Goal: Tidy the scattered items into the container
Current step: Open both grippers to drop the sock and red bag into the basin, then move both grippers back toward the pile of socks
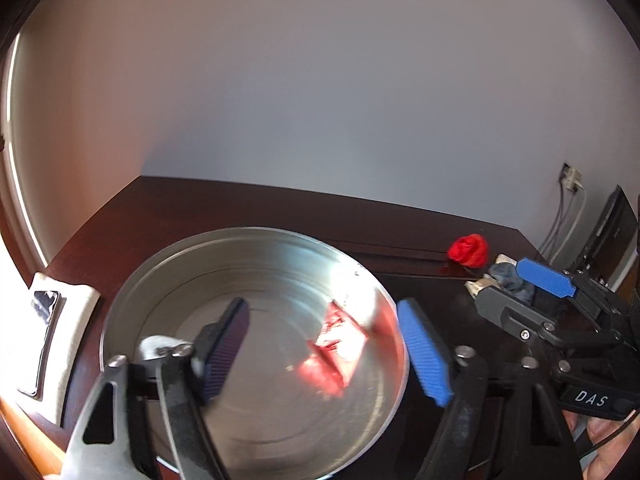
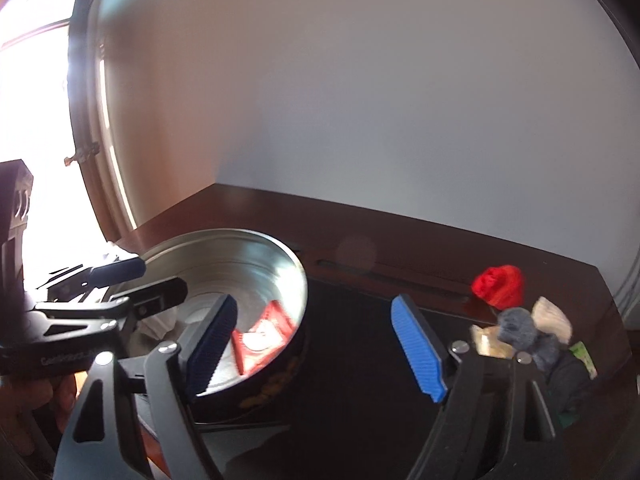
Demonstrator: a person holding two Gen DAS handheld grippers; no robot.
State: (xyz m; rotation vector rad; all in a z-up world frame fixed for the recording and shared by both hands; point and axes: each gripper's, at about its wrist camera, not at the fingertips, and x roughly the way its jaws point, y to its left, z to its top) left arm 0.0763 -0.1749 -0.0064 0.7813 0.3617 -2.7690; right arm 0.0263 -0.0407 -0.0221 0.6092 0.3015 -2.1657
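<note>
**Both grippers held open, nothing gripped**

The left gripper (image 1: 326, 348) is held angled downward, jaws spread wide and empty. The right gripper (image 2: 316, 344) is likewise tilted down and spread, nothing between its blue pads (image 2: 418, 350).

A dark wooden table (image 1: 224, 208) fills the lower part of both views, its far edge against a plain pale wall (image 1: 340, 100). At the table's left edge lies a white cloth (image 1: 80, 300) with a shiny dark flat thing (image 1: 44, 306) on it, too blurred to name. Far right, grey cables (image 1: 560, 220) hang from a wall socket (image 1: 573, 178). In the right view a bright window (image 2: 36, 120) stands at far left.
</note>
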